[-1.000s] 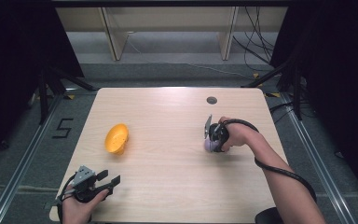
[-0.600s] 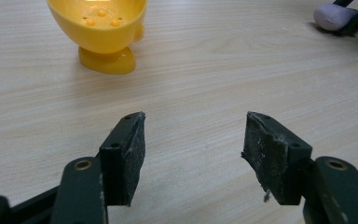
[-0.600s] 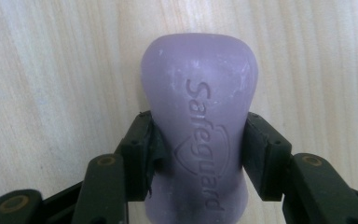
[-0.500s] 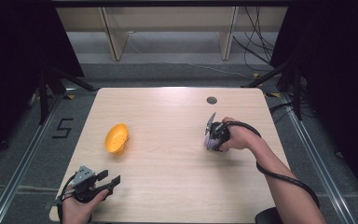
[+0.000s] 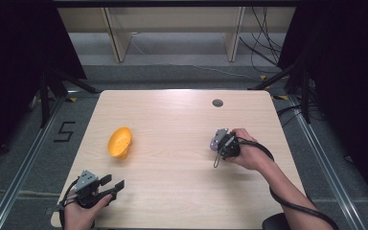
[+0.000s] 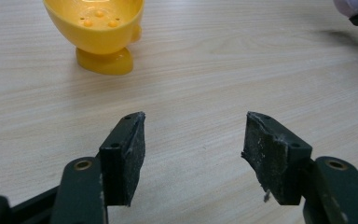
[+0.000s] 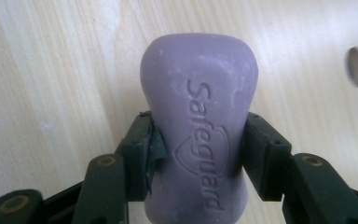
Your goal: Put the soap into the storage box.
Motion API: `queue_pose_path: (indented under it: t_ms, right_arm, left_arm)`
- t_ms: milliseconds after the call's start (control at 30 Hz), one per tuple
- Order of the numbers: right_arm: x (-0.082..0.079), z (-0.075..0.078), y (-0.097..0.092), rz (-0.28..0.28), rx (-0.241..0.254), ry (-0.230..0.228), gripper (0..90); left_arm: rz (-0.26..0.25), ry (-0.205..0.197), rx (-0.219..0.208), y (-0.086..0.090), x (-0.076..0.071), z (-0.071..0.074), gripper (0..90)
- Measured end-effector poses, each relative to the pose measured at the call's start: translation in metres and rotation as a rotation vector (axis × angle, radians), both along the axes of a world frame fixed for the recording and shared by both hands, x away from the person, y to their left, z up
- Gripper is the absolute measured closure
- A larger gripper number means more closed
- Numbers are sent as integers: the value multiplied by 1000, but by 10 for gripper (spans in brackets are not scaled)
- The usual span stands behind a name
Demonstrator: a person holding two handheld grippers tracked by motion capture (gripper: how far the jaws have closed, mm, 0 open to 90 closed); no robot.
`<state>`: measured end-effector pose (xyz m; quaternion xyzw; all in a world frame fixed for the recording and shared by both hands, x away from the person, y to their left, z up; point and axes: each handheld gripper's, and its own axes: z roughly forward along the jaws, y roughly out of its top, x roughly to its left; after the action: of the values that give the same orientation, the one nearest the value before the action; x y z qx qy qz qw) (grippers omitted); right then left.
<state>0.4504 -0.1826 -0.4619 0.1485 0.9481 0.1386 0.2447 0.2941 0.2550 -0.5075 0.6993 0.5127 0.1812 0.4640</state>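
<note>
A purple soap bar [image 7: 198,102] stamped "Safeguard" sits between the pads of my right gripper [image 7: 198,154], which is shut on its narrow waist. From above, that gripper [image 5: 216,142] and the soap [image 5: 213,143] are at the right middle of the wooden table [image 5: 172,191]. A yellow plastic dish [image 5: 120,142] with small holes stands on the left side, and the left gripper view shows it [image 6: 98,28] ahead. My left gripper [image 5: 112,183] rests near the front left corner, its jaws open with nothing between them [image 6: 196,154].
A round cable hole [image 5: 217,102] lies in the tabletop behind the right hand. Black cables trail from both grippers. Around the table are a dark floor, rails and stand legs.
The right hand has shifted a little toward the front edge, carrying the purple soap. The left hand and the yellow dish have stayed put.
</note>
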Motion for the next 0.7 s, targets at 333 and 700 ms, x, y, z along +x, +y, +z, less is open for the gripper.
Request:
queue_pose_path:
  t_ms: [333, 700]
  right_arm:
    - [-52, 6, 6, 27, 70, -236, 507]
    - [-94, 21, 14, 68, 45, -398, 506]
  left_arm:
    - [-50, 8, -5, -9, 2, 7, 379]
    - [-227, 4, -15, -44, 22, 41, 373]
